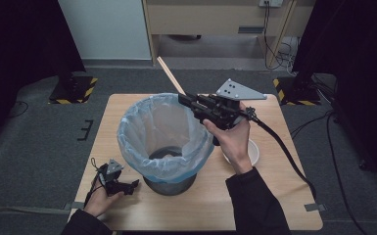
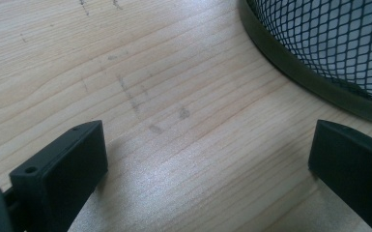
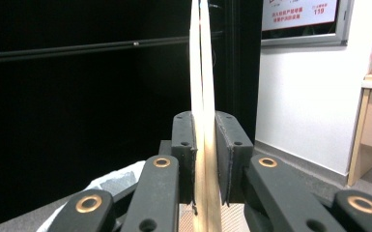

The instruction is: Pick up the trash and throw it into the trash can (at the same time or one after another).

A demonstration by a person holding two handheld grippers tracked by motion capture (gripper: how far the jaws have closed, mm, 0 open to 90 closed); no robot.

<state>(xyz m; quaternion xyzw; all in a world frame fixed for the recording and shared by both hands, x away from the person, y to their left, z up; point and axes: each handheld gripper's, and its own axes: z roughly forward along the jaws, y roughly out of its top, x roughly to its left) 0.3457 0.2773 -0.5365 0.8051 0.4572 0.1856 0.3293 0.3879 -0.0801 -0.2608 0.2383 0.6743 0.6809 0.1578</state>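
Right gripper is clamping chopsticks tight above the bin. Left gripper is resting wide open, empty, on the table.

Wooden table, mesh waste bin standing mid-table, plastic liner inside it, folded over the rim. Right of bin: white bowl on the table. Right gripper above bin's far-right rim; chopsticks between its jaws, slanting up and away. Left gripper at near-left, on the tabletop just beside the bin's base.
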